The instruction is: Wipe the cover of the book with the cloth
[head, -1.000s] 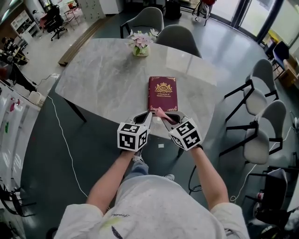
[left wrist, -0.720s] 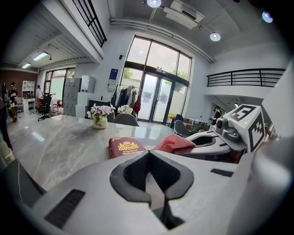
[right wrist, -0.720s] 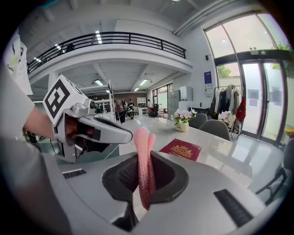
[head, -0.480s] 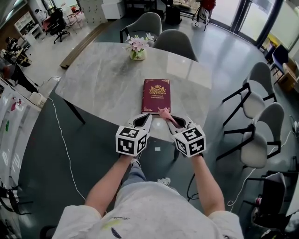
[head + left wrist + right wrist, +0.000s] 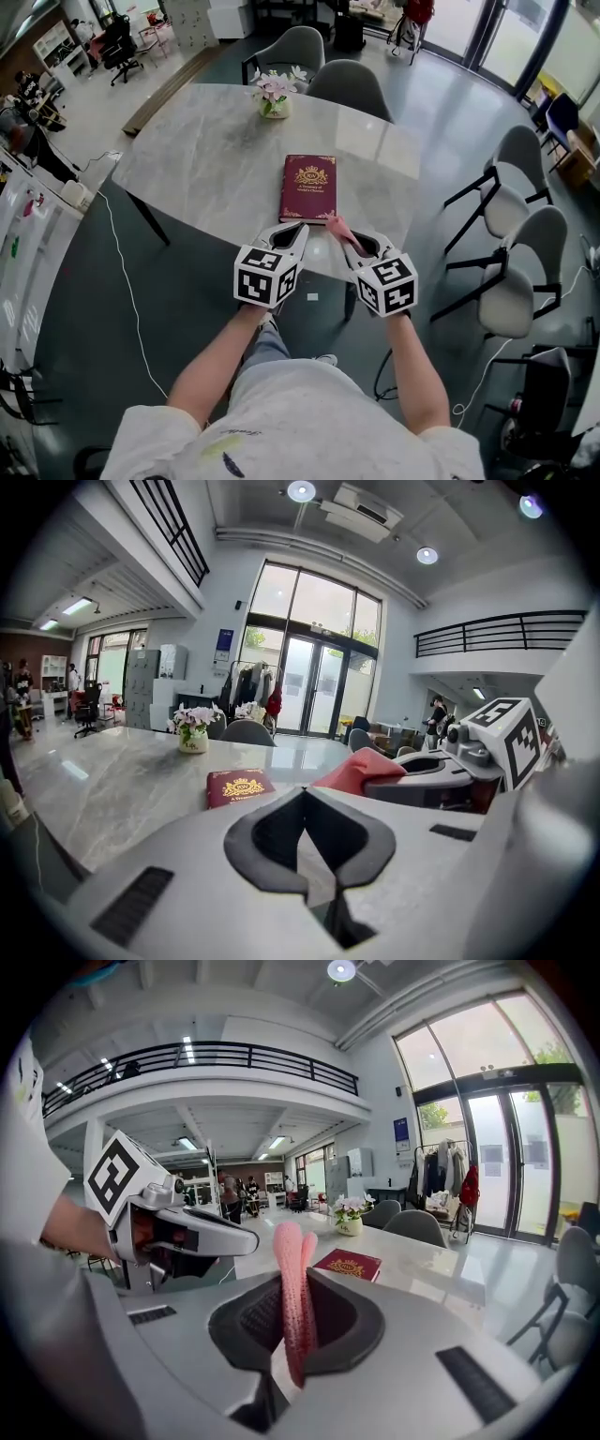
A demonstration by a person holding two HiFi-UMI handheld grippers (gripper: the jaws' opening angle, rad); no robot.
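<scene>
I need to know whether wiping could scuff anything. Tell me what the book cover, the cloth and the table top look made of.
Book cover: dark red, smooth, gold-stamped crest; likely leatherette or coated board.
Cloth: pink, nubby pile, probably microfibre.
Table top: grey veined, glossy reflections; marble or a stone-look slab.

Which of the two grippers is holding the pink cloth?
The right gripper: its jaws are shut on the pink cloth, which sticks up between them. The left gripper is shut with nothing between its jaws.
</scene>
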